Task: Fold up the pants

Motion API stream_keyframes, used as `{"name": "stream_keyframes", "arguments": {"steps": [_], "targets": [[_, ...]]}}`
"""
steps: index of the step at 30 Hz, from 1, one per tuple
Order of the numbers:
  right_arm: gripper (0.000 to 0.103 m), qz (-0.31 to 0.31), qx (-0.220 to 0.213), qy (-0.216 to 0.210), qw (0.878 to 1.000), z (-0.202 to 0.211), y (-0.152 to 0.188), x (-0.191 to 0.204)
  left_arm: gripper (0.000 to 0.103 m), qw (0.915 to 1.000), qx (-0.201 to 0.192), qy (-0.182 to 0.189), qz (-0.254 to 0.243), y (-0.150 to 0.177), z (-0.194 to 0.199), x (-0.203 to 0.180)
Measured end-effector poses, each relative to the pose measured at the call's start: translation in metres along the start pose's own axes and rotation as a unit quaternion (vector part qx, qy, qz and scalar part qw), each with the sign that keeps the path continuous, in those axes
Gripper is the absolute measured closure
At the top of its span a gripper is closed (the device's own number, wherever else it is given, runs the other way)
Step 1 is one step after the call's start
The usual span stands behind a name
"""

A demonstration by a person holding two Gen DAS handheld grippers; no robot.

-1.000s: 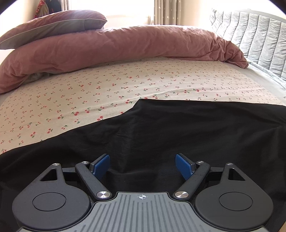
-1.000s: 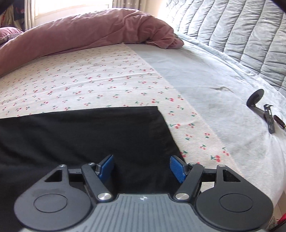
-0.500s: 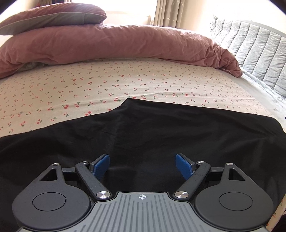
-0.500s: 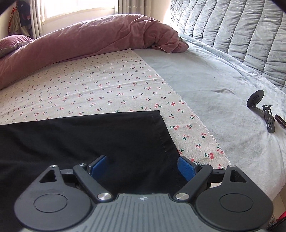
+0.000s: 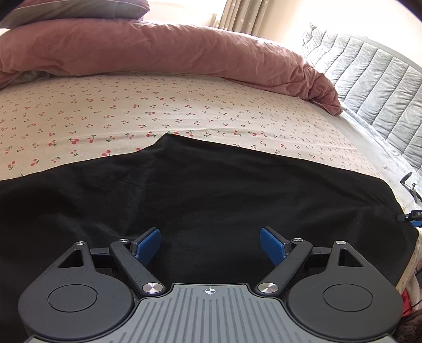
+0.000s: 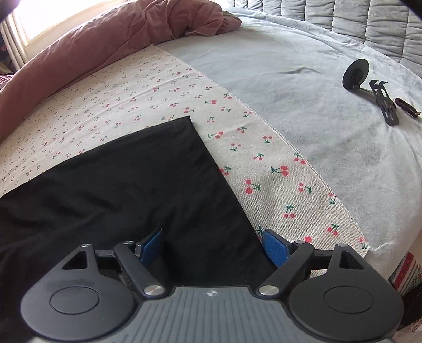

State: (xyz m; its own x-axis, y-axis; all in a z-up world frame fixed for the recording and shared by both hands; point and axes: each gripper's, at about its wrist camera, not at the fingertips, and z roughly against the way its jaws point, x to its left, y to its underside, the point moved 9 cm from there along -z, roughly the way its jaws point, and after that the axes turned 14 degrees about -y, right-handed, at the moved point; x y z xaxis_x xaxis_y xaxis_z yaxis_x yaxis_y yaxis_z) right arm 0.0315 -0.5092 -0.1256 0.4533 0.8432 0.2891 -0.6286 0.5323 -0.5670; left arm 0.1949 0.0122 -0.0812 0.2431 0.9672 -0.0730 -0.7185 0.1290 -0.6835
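Observation:
Black pants (image 5: pixel 211 195) lie spread flat across the cherry-print sheet (image 5: pixel 158 110) on the bed. In the left wrist view my left gripper (image 5: pixel 210 244) is open and empty, low over the middle of the pants. In the right wrist view the pants' hemmed leg end (image 6: pixel 200 168) runs diagonally under my right gripper (image 6: pixel 212 246), which is open and straddles that hem edge near the bed's front. Its right blue pad (image 6: pixel 274 246) sits just off the fabric over the sheet. Whether either gripper touches the cloth I cannot tell.
A pink duvet (image 5: pixel 171 52) is bunched along the far side, with a pillow (image 5: pixel 73 10) on it. A grey blanket (image 6: pixel 303 87) covers the right of the bed, with a small black mount and tool (image 6: pixel 374 87) on it. A quilted headboard (image 5: pixel 369 79) stands right.
Both grippers have moved: the left view has shifted right along the pants. The right gripper has dropped closer to the leg end and opened wider around the hem edge.

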Motion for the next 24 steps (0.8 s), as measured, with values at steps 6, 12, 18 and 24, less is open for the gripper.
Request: {"name": "stream_keyframes", "arguments": {"steps": [6, 12, 18, 24], "targets": [[0.078, 0.026, 0.018, -0.031, 0.999, 0.000, 0.000, 0.023, 0.018, 0.9998, 0.008, 0.015, 0.006, 0.001, 0.000, -0.006], [0.096, -0.021, -0.014, -0.109, 0.994, 0.014, -0.015, 0.047, 0.018, 0.9990, 0.012, 0.039, 0.018, 0.001, 0.003, -0.011], [0.096, 0.027, -0.027, -0.223, 0.974, 0.029, -0.028, 0.149, 0.018, 0.9958, 0.018, 0.080, 0.040, 0.001, 0.004, -0.022], [0.096, 0.104, 0.037, -0.299, 0.948, 0.004, -0.005, 0.268, 0.018, 0.9881, 0.028, 0.127, 0.083, 0.001, -0.001, -0.026]]}}
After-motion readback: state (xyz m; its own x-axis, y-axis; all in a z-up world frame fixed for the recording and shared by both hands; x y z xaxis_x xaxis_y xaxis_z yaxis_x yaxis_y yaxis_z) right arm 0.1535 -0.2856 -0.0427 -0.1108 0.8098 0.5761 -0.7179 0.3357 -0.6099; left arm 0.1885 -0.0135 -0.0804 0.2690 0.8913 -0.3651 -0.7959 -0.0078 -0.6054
